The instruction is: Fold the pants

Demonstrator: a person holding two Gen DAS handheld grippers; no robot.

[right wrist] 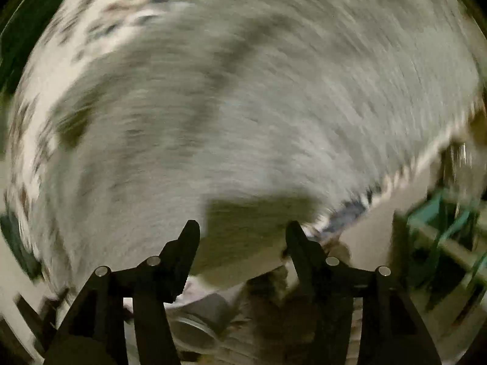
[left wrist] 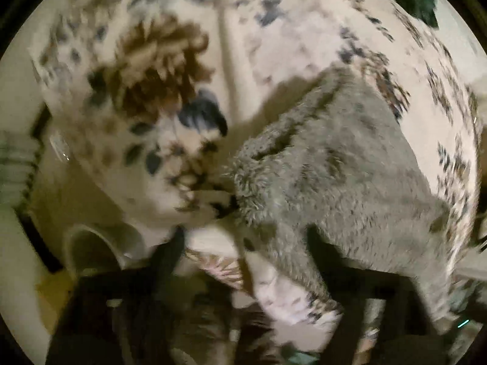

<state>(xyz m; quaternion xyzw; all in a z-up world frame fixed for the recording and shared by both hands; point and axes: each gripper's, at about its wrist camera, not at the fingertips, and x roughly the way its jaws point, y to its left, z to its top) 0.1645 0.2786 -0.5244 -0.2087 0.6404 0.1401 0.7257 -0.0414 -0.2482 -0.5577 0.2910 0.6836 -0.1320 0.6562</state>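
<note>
Right gripper (right wrist: pixel 242 243) has its jaws spread wide, nothing pinched between them, fingertips hanging just over the grey fleece pants (right wrist: pixel 258 97). Left gripper (left wrist: pixel 246 246) is blurred but its dark fingers (left wrist: pixel 169 252) also stand well apart, empty. Pants lie on the floral bedspread (left wrist: pixel 158 70), close to its edge.
</note>
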